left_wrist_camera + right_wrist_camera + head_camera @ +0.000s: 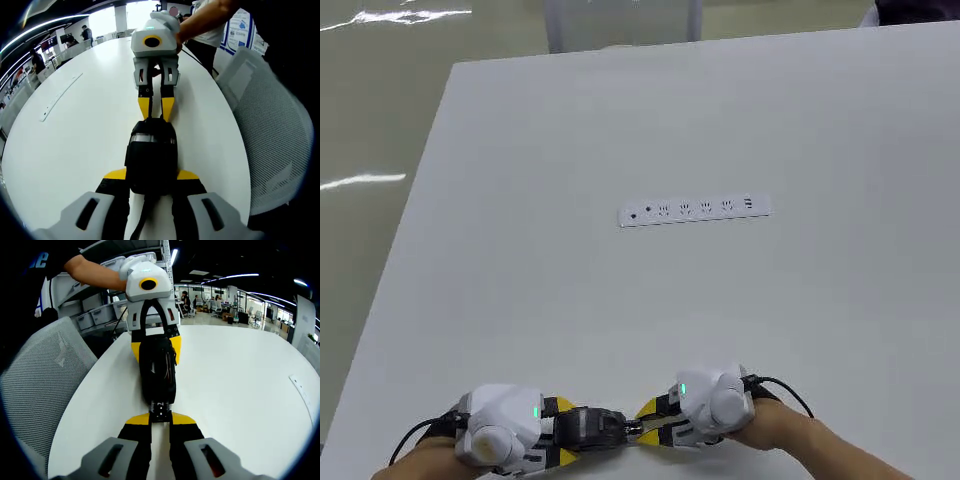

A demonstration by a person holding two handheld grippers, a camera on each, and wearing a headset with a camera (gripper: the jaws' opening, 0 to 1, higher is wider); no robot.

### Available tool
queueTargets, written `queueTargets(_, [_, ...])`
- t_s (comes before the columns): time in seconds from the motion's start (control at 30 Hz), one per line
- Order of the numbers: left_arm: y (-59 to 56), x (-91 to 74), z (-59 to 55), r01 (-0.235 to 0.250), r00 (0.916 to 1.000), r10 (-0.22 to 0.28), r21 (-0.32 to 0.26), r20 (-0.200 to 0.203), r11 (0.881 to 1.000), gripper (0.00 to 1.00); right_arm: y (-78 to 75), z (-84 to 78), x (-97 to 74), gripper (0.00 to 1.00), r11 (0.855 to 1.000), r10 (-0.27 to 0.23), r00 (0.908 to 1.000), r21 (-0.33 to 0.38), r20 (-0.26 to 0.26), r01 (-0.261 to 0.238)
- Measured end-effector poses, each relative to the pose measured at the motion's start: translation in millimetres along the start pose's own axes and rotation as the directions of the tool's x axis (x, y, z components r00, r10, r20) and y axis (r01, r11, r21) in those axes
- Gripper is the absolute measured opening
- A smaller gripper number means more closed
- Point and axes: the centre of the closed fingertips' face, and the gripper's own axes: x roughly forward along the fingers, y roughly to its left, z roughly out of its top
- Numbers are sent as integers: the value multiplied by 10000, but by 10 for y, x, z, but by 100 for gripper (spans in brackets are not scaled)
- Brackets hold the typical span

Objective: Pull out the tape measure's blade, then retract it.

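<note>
At the white table's [620, 130] six o'clock edge, the left gripper [151, 174] clamps a chunky black tape measure [151, 147]; the right gripper [160, 418], at its three o'clock, pinches the blade tip [160, 410].

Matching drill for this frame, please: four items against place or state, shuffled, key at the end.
Things
1. left gripper
2. right gripper
3. power strip
4. chair

Place or state
A. lies alone in the middle of the table
B. shut on the blade tip
C. grey mesh, beside the table
D. shut on the tape measure body

Pairs: 1-D, 2-B, 3-A, 4-C
</note>
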Motion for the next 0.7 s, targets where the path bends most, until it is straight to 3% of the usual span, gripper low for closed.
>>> queueTargets(0.7, [2,-6,-1,12,10000,-12,19,-74,10000,28,-6,-49,-105,10,10000,-39,9999,-45,102,40])
